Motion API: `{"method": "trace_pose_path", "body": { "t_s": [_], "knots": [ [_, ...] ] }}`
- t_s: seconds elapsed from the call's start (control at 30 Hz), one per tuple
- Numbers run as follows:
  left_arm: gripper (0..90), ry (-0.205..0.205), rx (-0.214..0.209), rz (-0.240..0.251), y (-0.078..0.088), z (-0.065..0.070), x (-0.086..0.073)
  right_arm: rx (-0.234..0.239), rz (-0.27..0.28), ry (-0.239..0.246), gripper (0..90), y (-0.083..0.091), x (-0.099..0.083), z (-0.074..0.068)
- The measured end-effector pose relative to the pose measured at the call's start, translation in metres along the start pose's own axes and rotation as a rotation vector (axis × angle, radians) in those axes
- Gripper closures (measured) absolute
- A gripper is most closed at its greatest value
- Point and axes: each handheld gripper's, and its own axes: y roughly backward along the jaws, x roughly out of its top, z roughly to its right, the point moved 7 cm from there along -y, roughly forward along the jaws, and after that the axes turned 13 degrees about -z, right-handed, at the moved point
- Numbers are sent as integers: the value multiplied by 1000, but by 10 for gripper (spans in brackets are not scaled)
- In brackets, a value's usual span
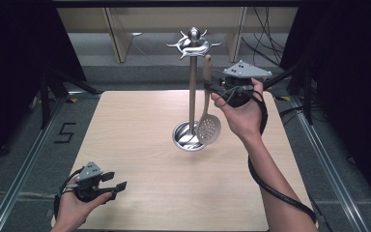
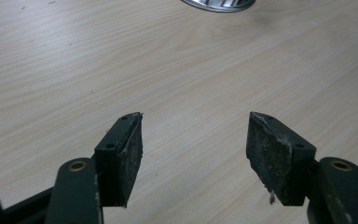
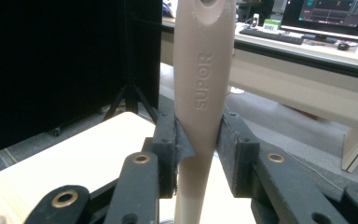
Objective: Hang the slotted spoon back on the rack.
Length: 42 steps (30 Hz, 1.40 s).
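— Right gripper view: my right gripper (image 3: pixel 198 140) has its jaws clenched on the skimmer's (image 1: pixel 207 123) beige handle, beside the utensil stand (image 1: pixel 192 87).

— How does it handle?

— Light, stiff, smooth; probably slippery. My left gripper (image 2: pixel 193 154) is released over the bench (image 1: pixel 140 145).
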Motion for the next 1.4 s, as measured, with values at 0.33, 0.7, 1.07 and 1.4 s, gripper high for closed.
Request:
{"method": "trace_pose_path", "body": {
  "t_s": [0.33, 0.7, 1.07, 1.4],
  "knots": [
    [358, -18, 4, 3, 1, -1, 0, 17, -24, -12, 701, -8, 2, 0],
    [358, -11, 3, 0, 0, 0, 0, 17, 5, -2, 644, -11, 3, -1],
    [357, 3, -1, 8, 0, 1, 0, 20, 5, 9, 386, 1, -28, -1],
    [357, -17, 10, -19, 0, -1, 0, 78, -219, -40, 385, 4, -187, -18]
  ]
}}
